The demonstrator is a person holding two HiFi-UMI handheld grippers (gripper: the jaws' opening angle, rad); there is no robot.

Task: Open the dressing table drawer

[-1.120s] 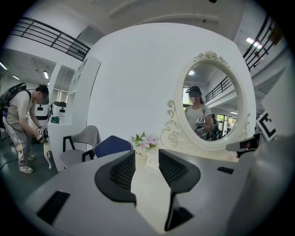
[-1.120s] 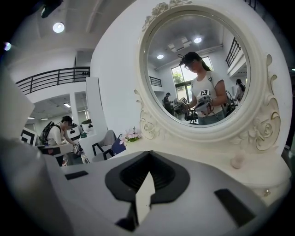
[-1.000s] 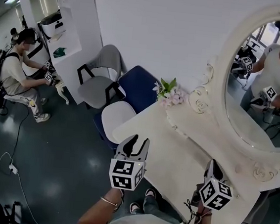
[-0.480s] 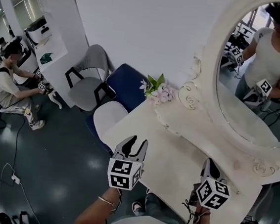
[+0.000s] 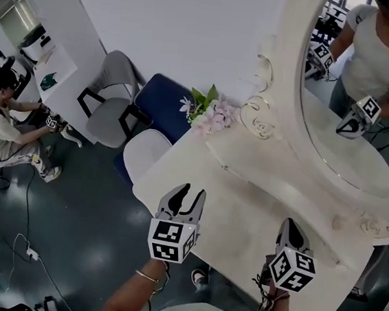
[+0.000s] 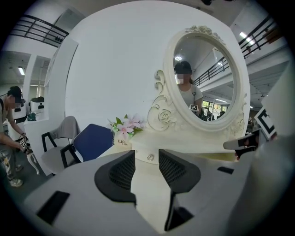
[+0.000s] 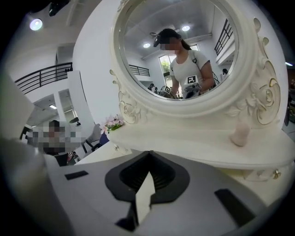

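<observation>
Left gripper (image 5: 192, 194): jaws apart, nothing between them, over the near edge of the dressing table surface (image 5: 243, 218). Right gripper (image 5: 289, 227): jaws together, empty, same edge. Drawer (image 6: 148, 154) with its knob sits under the mirror (image 5: 366, 100), 1 o'clock from the left gripper, well apart, front looks shut. Flowers (image 5: 209, 111) at 12 o'clock.

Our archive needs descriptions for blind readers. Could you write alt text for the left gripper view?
The left gripper, with open and empty jaws, frames a small drawer knob on a white dressing table without touching it. Above stands an ornate oval mirror reflecting a person; pink flowers and a blue chair sit to the left.
</observation>
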